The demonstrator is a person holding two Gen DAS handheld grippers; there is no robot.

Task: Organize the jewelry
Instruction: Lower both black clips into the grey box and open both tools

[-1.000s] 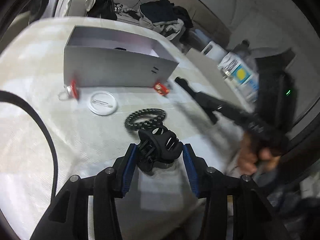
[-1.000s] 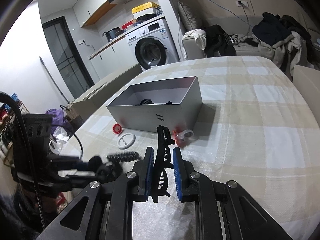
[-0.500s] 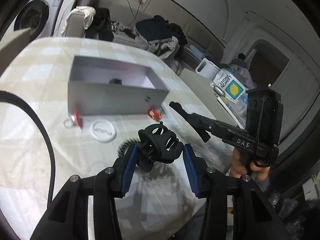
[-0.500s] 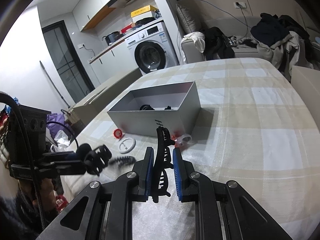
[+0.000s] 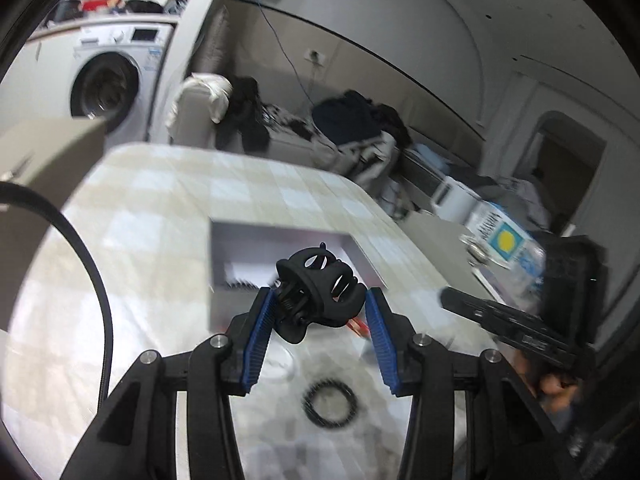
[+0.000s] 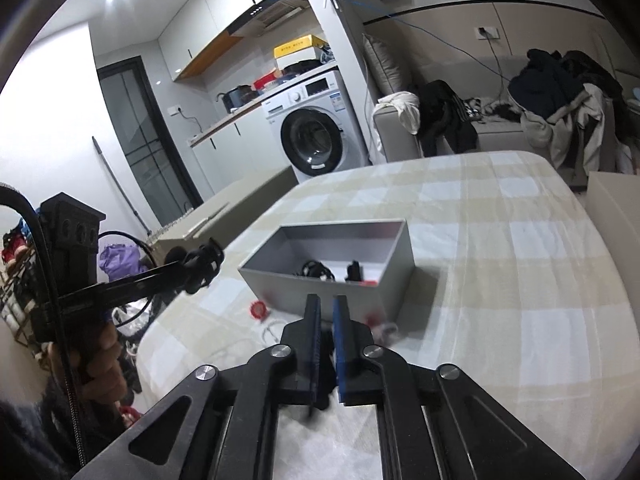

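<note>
My left gripper [image 5: 318,304] is shut on a black claw hair clip [image 5: 324,280], held above the table in front of the open grey box [image 5: 240,232]. From the right wrist view the same gripper [image 6: 200,264] hangs left of the grey box [image 6: 394,264], which holds a few small black pieces [image 6: 316,270]. My right gripper [image 6: 326,312] is closing, its blue pads almost touching, and no clip shows between them. A dark blurred sliver [image 6: 314,408] lies under its fingers; I cannot tell what it is.
A black spiral hair tie [image 5: 330,402] and a white ring [image 5: 280,368] lie on the checked cloth before the box. Small red pieces [image 6: 258,310] sit at the box's near corners. A sofa with clothes [image 6: 560,96] and a washing machine [image 6: 316,136] stand beyond the table.
The left gripper has risen and tilted up with the claw clip, leaving the hair tie on the table. The slim black clip has gone from the right gripper's pads, which have closed together.
</note>
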